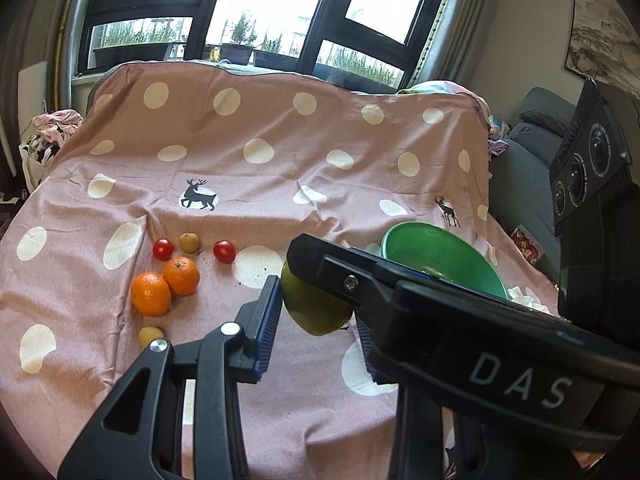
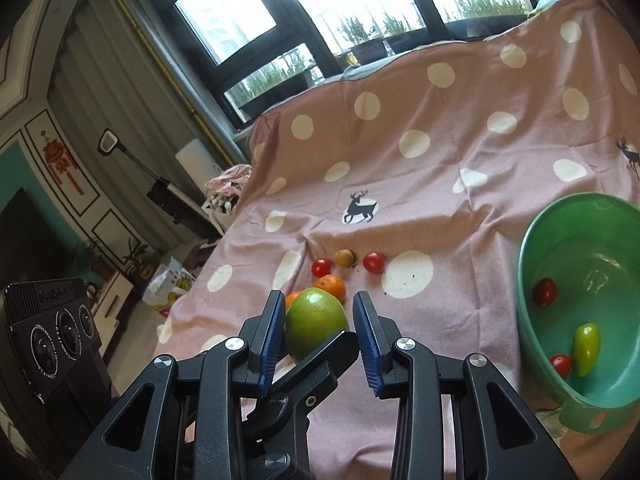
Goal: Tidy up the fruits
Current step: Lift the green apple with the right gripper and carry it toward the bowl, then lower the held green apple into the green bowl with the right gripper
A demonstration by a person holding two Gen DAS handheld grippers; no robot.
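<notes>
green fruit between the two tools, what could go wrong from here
The round green fruit sits where the left tool and right tool cross; it could slip out and roll onto the oranges or off the cloth. Dropped into the green bowl, it might squash the small tomatoes already inside.

A pink cotton sheet with white dots and black deer (image 1: pixel 280 128) drapes the bed. On it lie two oranges (image 1: pixel 151 294), two red cherry tomatoes (image 1: pixel 224 251), two small tan fruits (image 1: pixel 189 242) and a green plastic bowl (image 2: pixel 532 280).
</notes>
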